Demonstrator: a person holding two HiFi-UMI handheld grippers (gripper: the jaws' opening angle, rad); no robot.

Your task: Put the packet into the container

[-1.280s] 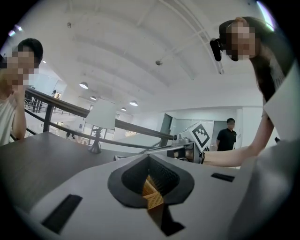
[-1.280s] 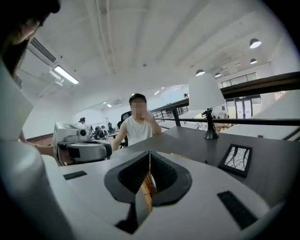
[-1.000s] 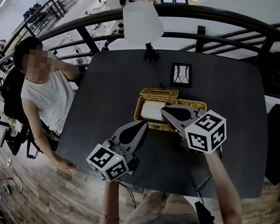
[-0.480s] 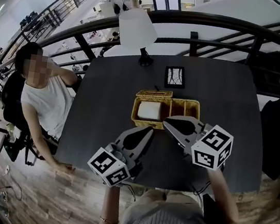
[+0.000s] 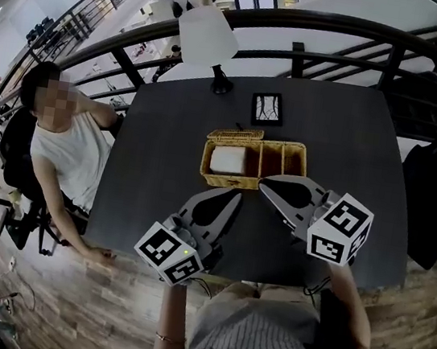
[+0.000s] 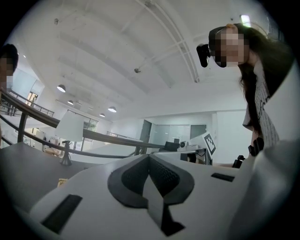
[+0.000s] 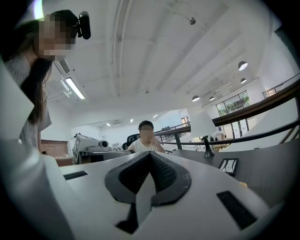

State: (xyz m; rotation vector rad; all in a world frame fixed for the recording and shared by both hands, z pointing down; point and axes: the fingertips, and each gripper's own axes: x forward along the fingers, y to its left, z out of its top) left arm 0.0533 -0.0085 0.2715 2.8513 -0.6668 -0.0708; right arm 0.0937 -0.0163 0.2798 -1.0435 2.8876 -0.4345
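A yellow wicker container (image 5: 288,160) stands mid-table, its lid (image 5: 234,135) tipped back at the far left. A white packet (image 5: 227,160) lies in its left compartment. Both grippers hover near the table's front edge, short of the container. My left gripper (image 5: 235,198) is shut and empty; in the left gripper view (image 6: 149,157) its pads meet with nothing between them. Just in front of the container's right half, my right gripper (image 5: 264,185) is shut too. The right gripper view (image 7: 150,154) shows its pads pressed together and bare.
A white-shaded lamp (image 5: 208,36) and a small framed picture (image 5: 266,108) stand on the far part of the dark table (image 5: 360,150). A seated person (image 5: 63,150) is at the table's left side. A dark railing (image 5: 330,24) runs behind.
Both grippers have drawn back from the container toward the table's near edge and risen a little. The right gripper no longer hangs over the container. The packet stays inside.
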